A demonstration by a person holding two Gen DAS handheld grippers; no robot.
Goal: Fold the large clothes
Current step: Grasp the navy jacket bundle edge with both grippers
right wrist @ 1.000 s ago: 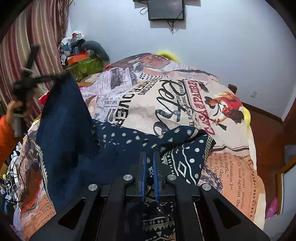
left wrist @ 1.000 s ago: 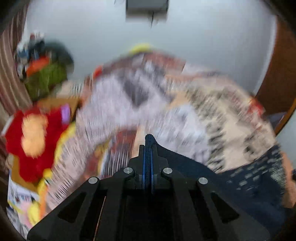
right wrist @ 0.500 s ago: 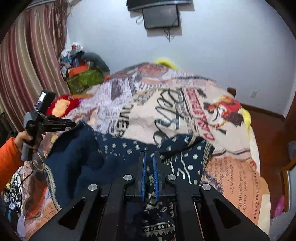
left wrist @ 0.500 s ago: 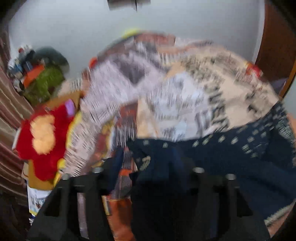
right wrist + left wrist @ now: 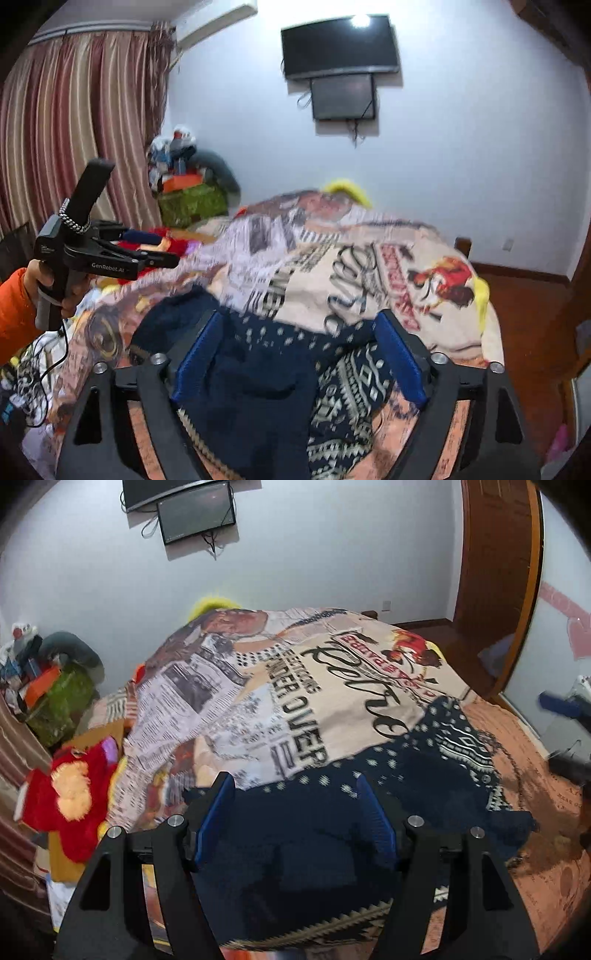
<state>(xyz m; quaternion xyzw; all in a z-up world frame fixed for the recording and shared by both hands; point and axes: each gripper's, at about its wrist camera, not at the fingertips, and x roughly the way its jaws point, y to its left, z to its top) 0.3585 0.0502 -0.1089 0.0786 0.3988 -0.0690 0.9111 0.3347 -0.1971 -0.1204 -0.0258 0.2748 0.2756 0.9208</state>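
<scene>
Two black two-finger grippers with blue pads, left gripper point(image 5: 295, 794) and right gripper point(image 5: 299, 332), are opening wide, gripping nothing, above one dark navy white-patterned knitted garment point(image 5: 388, 805) lying on one newspaper-print bedspread point(image 5: 295, 686), below two wall-mounted black screens point(image 5: 341, 66).

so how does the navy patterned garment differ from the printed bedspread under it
The navy garment is dark blue with small pale dots and geometric bands; the bedspread is cream and orange with newspaper print and big lettering. The garment lies bunched and partly folded over itself, covering only the near part; the bedspread is spread across the whole bed. Both are soft patterned fabric, lying loose on the bed, gripped by neither gripper.
</scene>
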